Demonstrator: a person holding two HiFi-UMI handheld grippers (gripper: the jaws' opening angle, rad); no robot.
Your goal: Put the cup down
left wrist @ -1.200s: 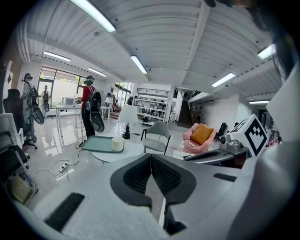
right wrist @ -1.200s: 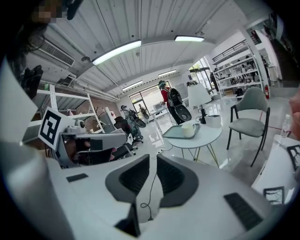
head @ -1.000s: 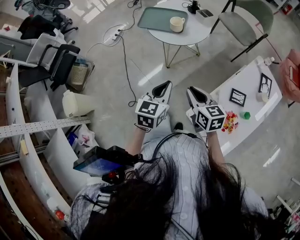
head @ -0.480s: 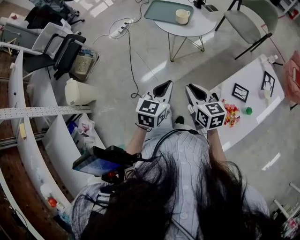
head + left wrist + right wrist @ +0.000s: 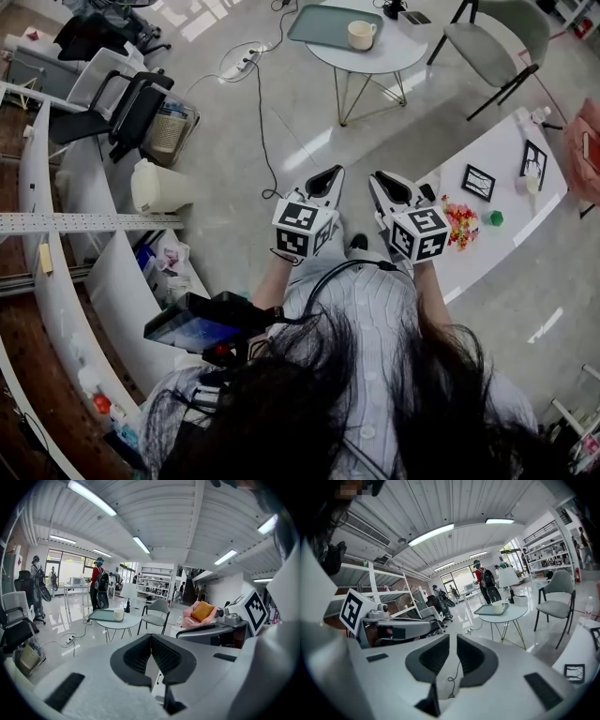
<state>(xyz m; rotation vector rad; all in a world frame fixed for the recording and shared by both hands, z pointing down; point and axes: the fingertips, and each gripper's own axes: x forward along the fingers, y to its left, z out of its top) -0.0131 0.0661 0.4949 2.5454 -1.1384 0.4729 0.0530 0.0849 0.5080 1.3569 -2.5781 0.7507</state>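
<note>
Cup [image 5: 361, 35] stands upright on the round table [image 5: 394, 64] at the corner of the tray [image 5: 319, 23]; whether it rests on the tray or just beside it is unclear from your views. It is well apart from both your tongs, across open floor. You hold your left gripper [image 5: 332, 172] and right gripper [image 5: 379, 178] side by side in front of you, both pointing toward that table. Your left jaws are clenched tip to tip on nothing. Your right jaws stand barely parted, with only floor and a cable showing through the thin gap. A white desk [image 5: 487, 225] lies just to your right.
</note>
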